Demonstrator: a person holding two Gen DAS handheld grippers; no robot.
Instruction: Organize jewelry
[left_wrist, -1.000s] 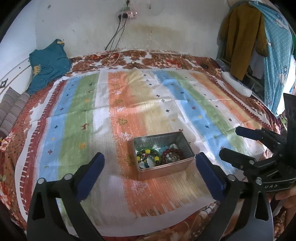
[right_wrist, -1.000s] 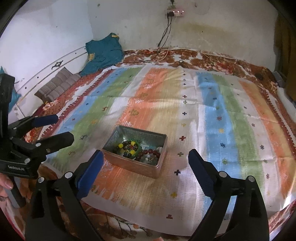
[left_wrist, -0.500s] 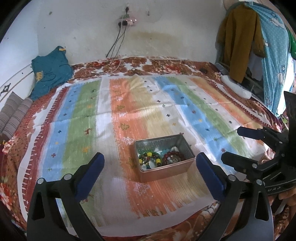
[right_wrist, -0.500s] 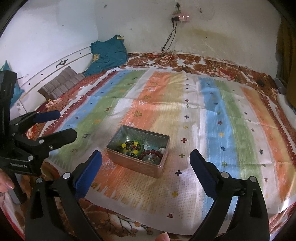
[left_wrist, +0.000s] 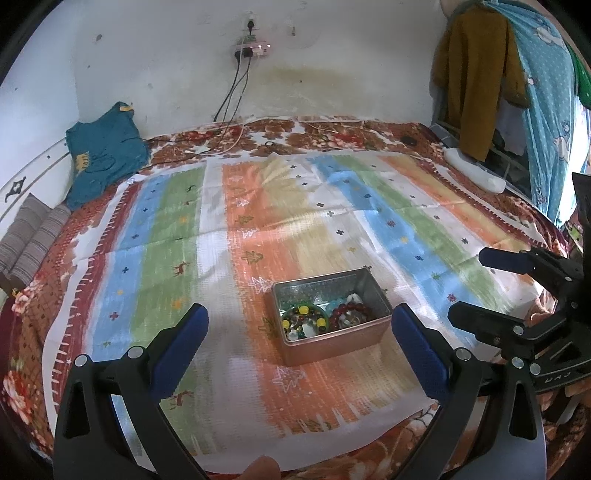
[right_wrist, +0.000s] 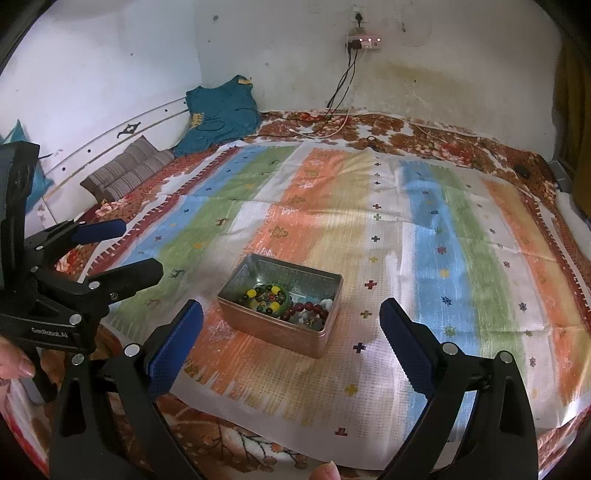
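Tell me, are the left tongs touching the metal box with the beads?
Apart. In the left wrist view the left tongs are open, and striped cloth shows between each blue pad and the metal box. The right wrist view agrees.

Striped cloth (left_wrist: 258, 229) in blue, green, orange and white; silver tin (left_wrist: 332, 334) of multicoloured beads (left_wrist: 304, 321); blue-padded fingers (left_wrist: 177, 343).

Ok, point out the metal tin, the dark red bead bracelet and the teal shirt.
metal tin (left_wrist: 334, 341), left wrist view, near outer wall.
dark red bead bracelet (left_wrist: 337, 318), left wrist view, its left beads.
teal shirt (right_wrist: 218, 114), right wrist view, middle of the fabric.
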